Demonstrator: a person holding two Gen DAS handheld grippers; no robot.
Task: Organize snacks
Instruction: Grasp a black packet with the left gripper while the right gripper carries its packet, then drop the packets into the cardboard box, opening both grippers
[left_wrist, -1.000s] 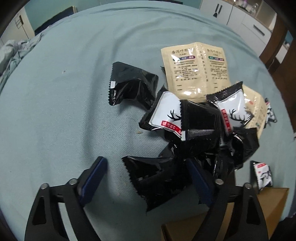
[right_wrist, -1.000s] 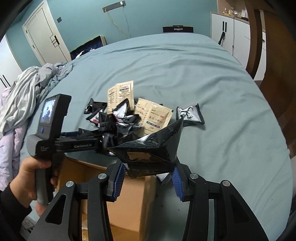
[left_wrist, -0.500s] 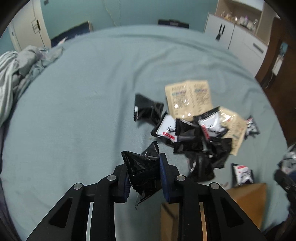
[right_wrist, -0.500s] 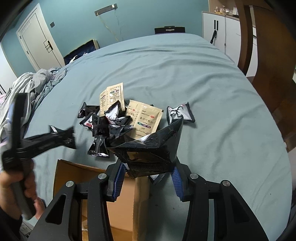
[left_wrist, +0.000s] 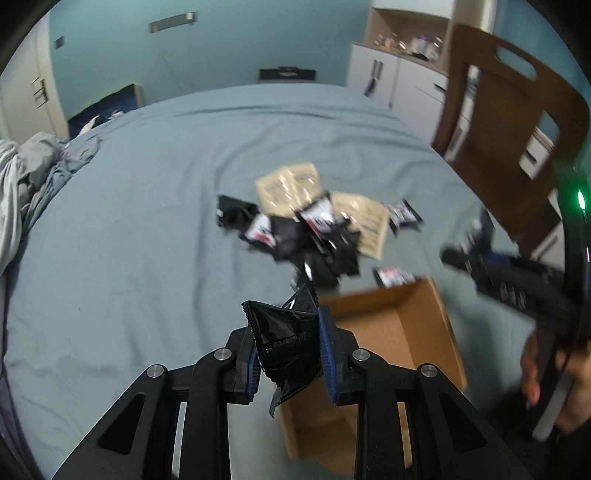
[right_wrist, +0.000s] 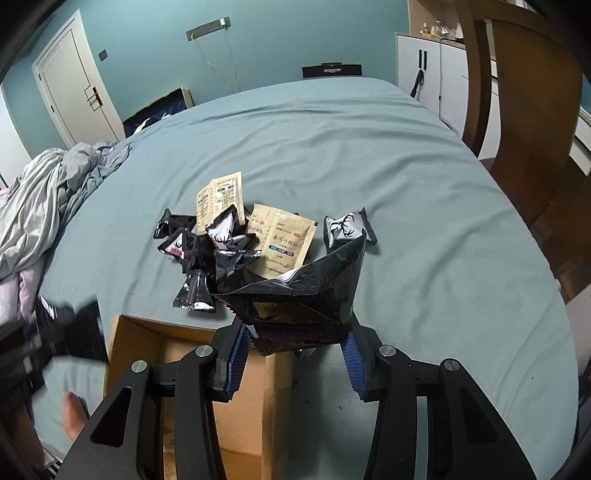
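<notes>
My left gripper (left_wrist: 287, 350) is shut on a black snack packet (left_wrist: 284, 339) and holds it in the air beside the open cardboard box (left_wrist: 424, 325). My right gripper (right_wrist: 295, 347) is shut on a larger black snack packet (right_wrist: 306, 291), held above the box's (right_wrist: 147, 343) near right corner. A pile of black, white and tan snack packets (right_wrist: 221, 243) lies on the blue-grey bed (right_wrist: 424, 221) beyond the box; it also shows blurred in the left wrist view (left_wrist: 314, 225). The left gripper appears blurred at the left of the right wrist view (right_wrist: 48, 332).
Crumpled grey bedding (right_wrist: 40, 199) lies at the bed's left side. A wooden chair (left_wrist: 509, 140) stands at the right, with white cabinets (right_wrist: 428, 74) behind. A lone white deer-print packet (right_wrist: 347, 229) lies right of the pile. A bare foot (right_wrist: 74, 413) is on the floor by the box.
My left gripper closed on a black packet from the pile, lifted it and drew back toward the box. My right gripper kept holding its packet almost still above the box.
</notes>
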